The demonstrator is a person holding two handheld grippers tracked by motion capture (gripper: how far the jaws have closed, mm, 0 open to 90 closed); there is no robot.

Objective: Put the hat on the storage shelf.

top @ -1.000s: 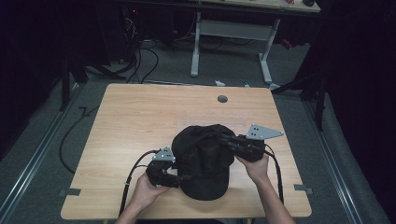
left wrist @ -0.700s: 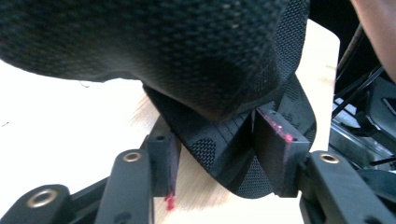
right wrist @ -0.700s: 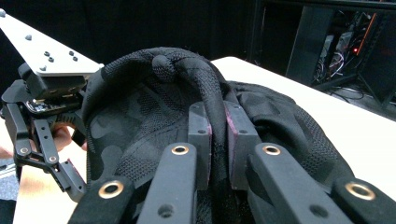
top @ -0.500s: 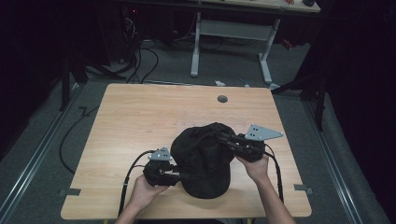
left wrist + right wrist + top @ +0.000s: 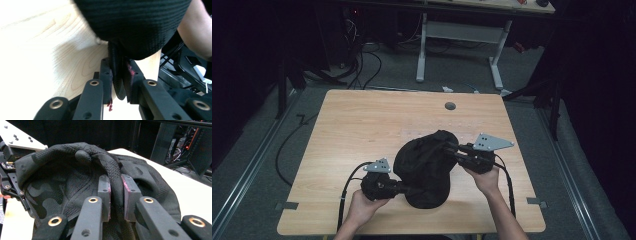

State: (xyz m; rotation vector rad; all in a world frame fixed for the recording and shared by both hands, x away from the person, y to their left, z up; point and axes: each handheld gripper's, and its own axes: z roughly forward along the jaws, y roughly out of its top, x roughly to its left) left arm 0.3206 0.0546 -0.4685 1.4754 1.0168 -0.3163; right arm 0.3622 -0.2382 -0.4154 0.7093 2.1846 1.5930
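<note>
Both tools, left tool (image 5: 408,190) having just been closing and right tool (image 5: 451,148), clamp the black cap (image 5: 424,167); the thin twelve-o'clock rim grip could slip if tugged.

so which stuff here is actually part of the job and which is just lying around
Part of the job:
- black cap, on the table
- left gripper, jaws just closed on the cap's edge
- right gripper, clamped on a fold of the cap

Just lying about:
- wooden table, only the work surface
- white desk frame on the floor behind
- cables on the floor
</note>
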